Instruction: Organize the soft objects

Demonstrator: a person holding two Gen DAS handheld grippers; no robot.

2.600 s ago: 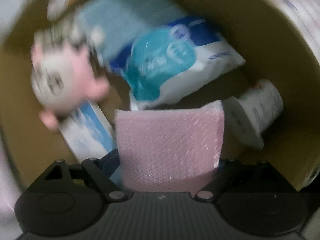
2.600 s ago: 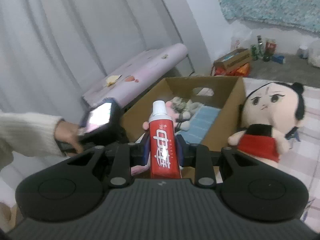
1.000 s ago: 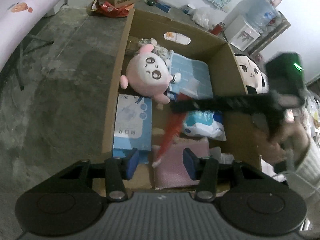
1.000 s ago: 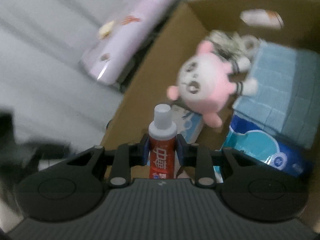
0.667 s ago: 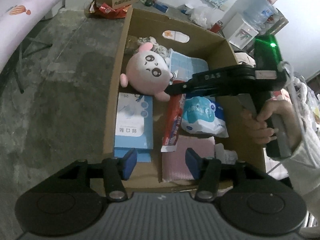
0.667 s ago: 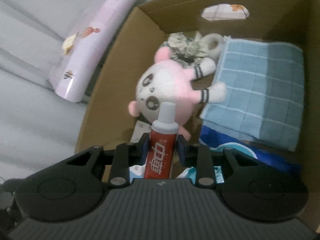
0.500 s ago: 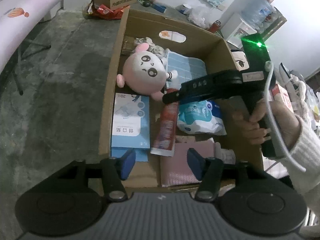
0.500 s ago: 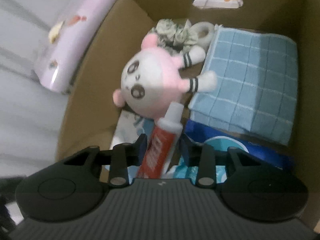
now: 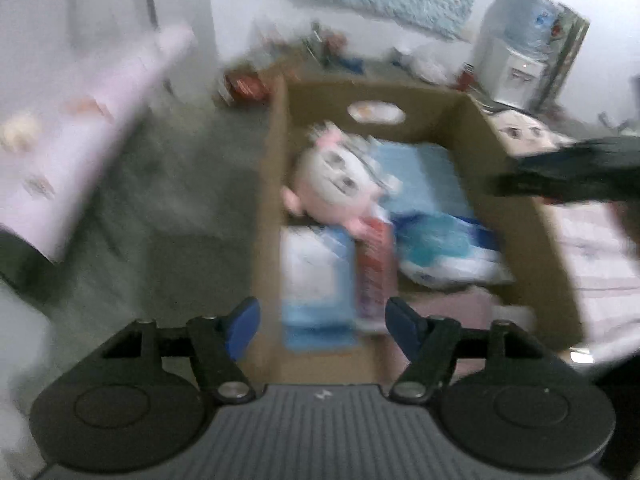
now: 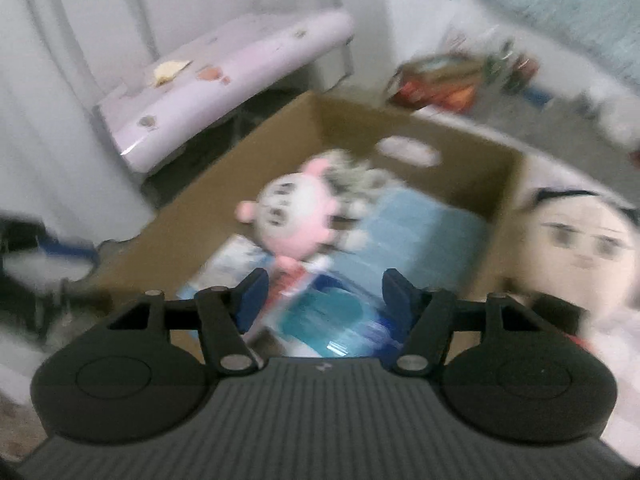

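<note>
Released since the earlier frame, the toothpaste tube (image 9: 374, 270) now lies in the cardboard box (image 9: 520, 216), at the centre of the left wrist view, between the blue-and-white pack (image 9: 316, 280) on its left and the wipes packet (image 9: 444, 248) on its right; its cap end is by the pink plush toy (image 9: 334, 184). My right gripper (image 10: 322, 292) has just been opening its jaws, which stand apart with nothing clamped between them; the box contents show blurred behind the gap. In the left wrist view that gripper appears as a dark blurred shape (image 9: 572, 176) at the right edge, above the box's right wall. My left gripper (image 9: 322, 320) has likewise been opening; its jaws are apart and empty, at the lower centre of its frame over the box's near wall. A folded blue cloth (image 9: 420, 172) lies right of the plush toy. A black-haired doll (image 10: 576, 240) sits outside the box, at the right of the right wrist view. A pink padded board (image 10: 224, 64) occupies the upper left there.
</note>
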